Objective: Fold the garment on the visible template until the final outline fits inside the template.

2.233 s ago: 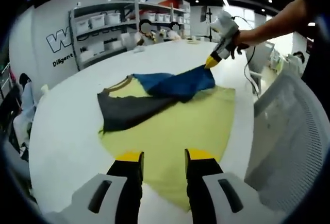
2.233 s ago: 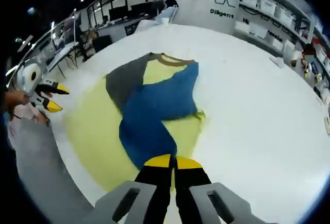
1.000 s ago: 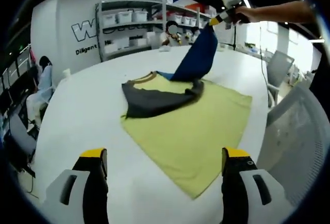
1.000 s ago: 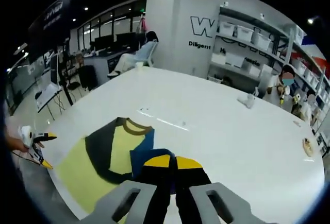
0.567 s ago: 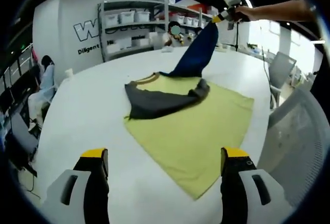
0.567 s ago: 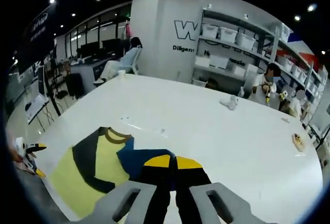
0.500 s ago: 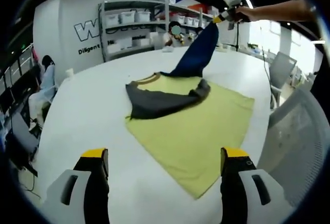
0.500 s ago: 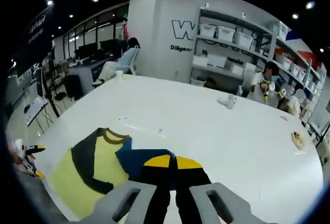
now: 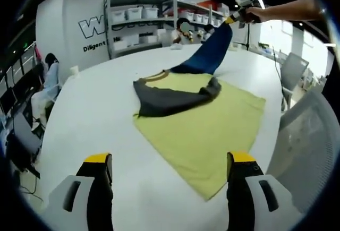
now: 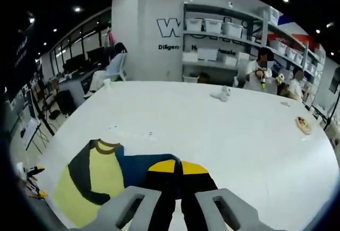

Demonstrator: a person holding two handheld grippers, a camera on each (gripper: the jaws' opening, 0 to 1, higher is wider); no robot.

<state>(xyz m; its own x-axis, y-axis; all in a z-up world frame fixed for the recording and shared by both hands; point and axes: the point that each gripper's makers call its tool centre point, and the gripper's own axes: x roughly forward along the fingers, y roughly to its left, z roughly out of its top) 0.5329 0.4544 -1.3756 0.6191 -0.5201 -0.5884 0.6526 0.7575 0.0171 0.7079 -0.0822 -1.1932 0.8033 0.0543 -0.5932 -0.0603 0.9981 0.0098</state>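
Here, soft blue-grey garment [image 9: 178, 90], draped.

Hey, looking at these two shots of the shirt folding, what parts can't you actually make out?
- Right gripper view: where the right gripper pinches the blue sleeve is covered by its own jaws.
- Left gripper view: the template under the shirt is hidden by the fabric.
- Right gripper view: the small things far across the table are too small to identify.

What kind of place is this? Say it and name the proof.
Probably a lab or workshop in an open-plan office: shelving stacked with storage bins against a lettered wall, a big white table, and people seated at desks.
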